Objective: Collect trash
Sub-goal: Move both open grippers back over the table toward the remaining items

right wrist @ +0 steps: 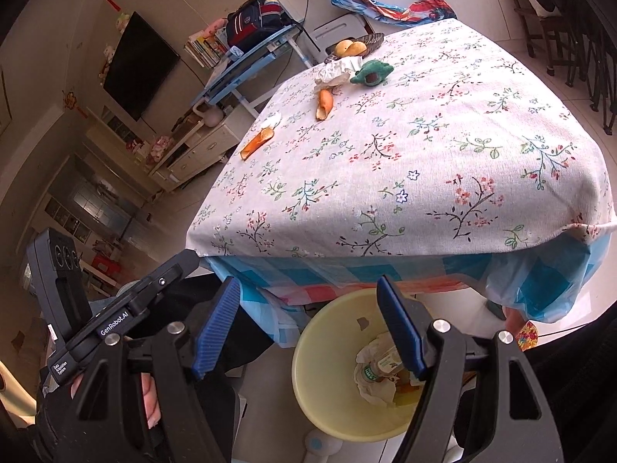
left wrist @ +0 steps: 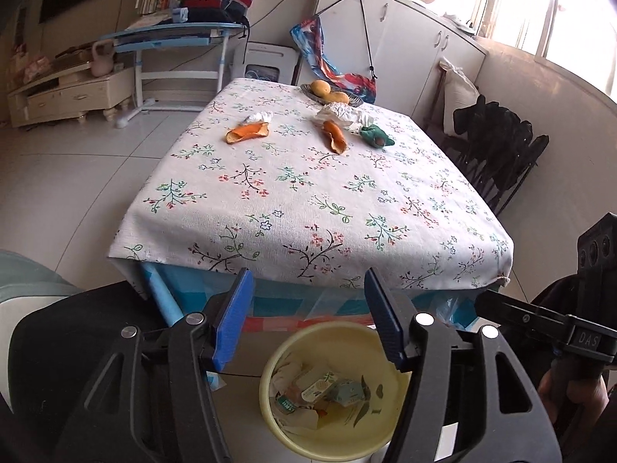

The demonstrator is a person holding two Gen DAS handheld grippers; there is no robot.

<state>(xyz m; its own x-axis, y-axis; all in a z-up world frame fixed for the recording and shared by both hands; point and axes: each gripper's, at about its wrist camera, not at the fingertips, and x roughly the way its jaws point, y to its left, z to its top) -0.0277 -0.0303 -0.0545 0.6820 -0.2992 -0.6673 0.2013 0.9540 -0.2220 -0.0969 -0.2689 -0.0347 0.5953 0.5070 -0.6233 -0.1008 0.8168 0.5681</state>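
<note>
Both grippers, left gripper [left wrist: 308, 320] and right gripper [right wrist: 306, 328], are held wide and empty above the bin [left wrist: 270, 378]. Peels [left wrist: 247, 132] near the surface's far edge are judged next; a long reach is required.

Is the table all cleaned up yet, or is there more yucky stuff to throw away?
Partly. The yellow bin already holds wrappers and tissue. Both the left gripper and right gripper are open and empty above it. Left on the tablecloth: two orange peels, crumpled tissues and a green wrapper.

Tiled floor [left wrist: 77, 177], wall television [right wrist: 139, 65], white cabinets [left wrist: 405, 46]
</note>
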